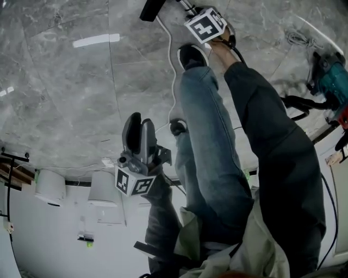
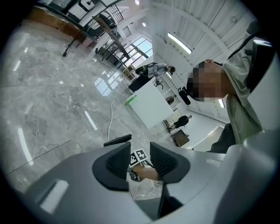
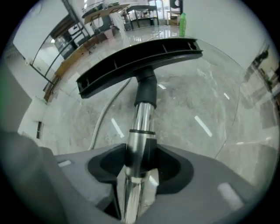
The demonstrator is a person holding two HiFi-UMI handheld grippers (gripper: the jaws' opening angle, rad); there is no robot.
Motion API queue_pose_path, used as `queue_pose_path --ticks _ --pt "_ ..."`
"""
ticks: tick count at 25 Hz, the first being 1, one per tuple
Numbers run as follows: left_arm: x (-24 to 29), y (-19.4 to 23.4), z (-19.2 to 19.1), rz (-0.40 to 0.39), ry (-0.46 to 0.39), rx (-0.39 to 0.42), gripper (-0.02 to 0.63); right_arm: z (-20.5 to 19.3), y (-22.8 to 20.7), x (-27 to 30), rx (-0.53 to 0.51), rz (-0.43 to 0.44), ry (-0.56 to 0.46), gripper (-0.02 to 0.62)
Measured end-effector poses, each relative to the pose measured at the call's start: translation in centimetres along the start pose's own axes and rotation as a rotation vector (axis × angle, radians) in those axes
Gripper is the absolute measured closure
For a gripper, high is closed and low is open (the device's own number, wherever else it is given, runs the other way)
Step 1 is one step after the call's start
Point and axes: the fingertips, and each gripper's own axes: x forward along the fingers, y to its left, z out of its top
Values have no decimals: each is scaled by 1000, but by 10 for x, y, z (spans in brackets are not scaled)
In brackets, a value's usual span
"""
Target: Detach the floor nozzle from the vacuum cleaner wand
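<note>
Head view: floor nozzle (image 1: 151, 8) at 12 o'clock, right gripper (image 1: 191, 10) just beside it; left gripper (image 1: 140, 122) centre, well apart. Left gripper view: jaws slightly apart, empty. Right gripper view: jaws spread, flanking wand (image 3: 141, 127); floor nozzle at 12.

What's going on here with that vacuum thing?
A person holds a tool in each hand. The right tool has the metal wand between its wide-open jaws, seemingly not yet clamped. The nozzle is still attached and rests on the floor. The left tool is empty, its jaws slightly apart.
</note>
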Motion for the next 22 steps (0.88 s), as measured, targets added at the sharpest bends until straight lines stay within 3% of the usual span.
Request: queue_pose_path --ticks 4,7,10,12,13,14,16,18,19,20,22 --pt "9 -14 -17 -89 92 -12 445 2 7 -67 103 145 -98 407" --pt "20 -35 -24 -162 151 29 403 9 33 -144 50 221 -177 422" --pt "21 -87 -6 -229 126 116 309 2 58 -233 -38 190 -227 423" --pt "10 -126 12 -200 81 266 189 -10 78 -293 -78 147 -268 423" --pt "1 -146 23 -168 56 388 94 -17 89 -323 -95 119 -288 423" --pt "-11 -168 36 -144 26 527 57 -24 101 -352 -116 88 -304 423" --pt "-44 -220 58 -164 -32 781 38 -44 129 -408 -164 26 -309 423" --pt "-81 -278 65 -292 -53 942 35 -73 165 -460 -212 -23 -305 423" --pt "-98 -303 61 -360 -34 985 35 -89 184 -484 -230 -45 -308 423" --pt "-116 -317 47 -403 42 1000 35 -103 200 -507 -241 -68 -316 423" --pt "-154 -330 2 -457 287 1023 37 -132 226 -546 -248 -115 -328 426"
